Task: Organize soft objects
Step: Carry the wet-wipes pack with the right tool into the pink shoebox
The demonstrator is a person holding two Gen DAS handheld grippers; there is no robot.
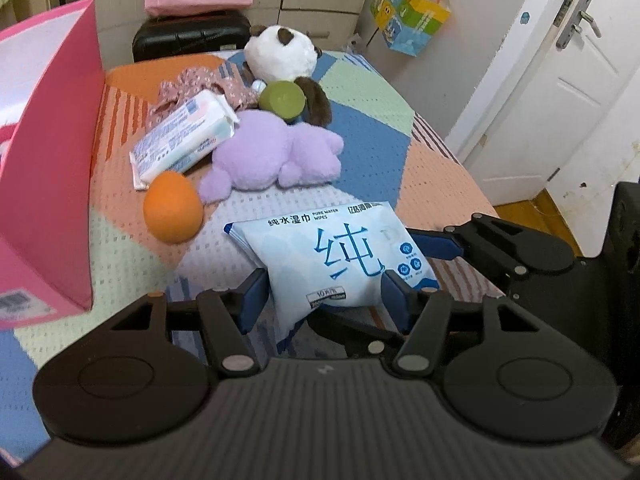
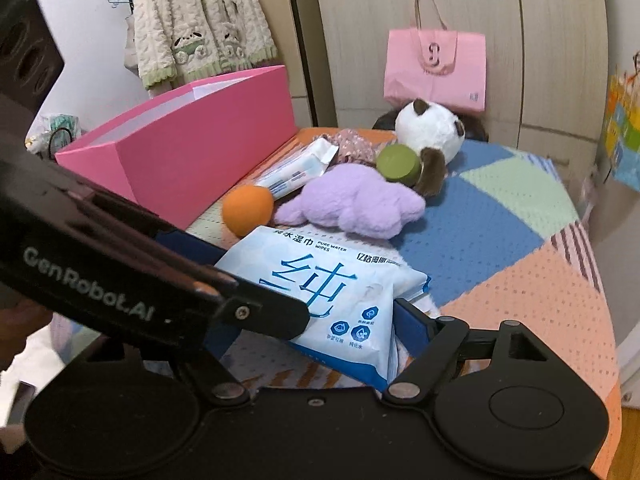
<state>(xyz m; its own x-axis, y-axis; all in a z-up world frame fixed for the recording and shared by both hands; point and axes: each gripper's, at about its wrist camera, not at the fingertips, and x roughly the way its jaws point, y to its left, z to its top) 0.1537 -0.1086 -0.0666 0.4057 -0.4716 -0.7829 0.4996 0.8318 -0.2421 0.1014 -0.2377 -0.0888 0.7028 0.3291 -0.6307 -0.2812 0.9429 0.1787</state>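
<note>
- We hold the left gripper (image 1: 324, 296) pitched steeply down toward the bed; its blue pads clamp the near end of the wet-wipes pack (image 1: 340, 260) from both sides, and the pack is raised off the patchwork blanket (image 1: 360, 140).
- We bring the right gripper (image 2: 316, 328) in from the 3 o'clock side of the left wrist view, angled down less steeply. Its jaws stand apart and straddle the same pack; one blue pad sits just beside the pack's edge, and we cannot tell whether it touches.
- In the right wrist view, the left gripper's arm crosses from 9 o'clock over the pack.
- Beyond the pack at 12 o'clock lie the orange ball (image 1: 173, 208), the purple plush (image 1: 272, 152), a second wipes pack (image 1: 184, 132) and the panda plush (image 1: 280, 52).
- The pink box (image 1: 52, 160) stands at 9 o'clock.
</note>
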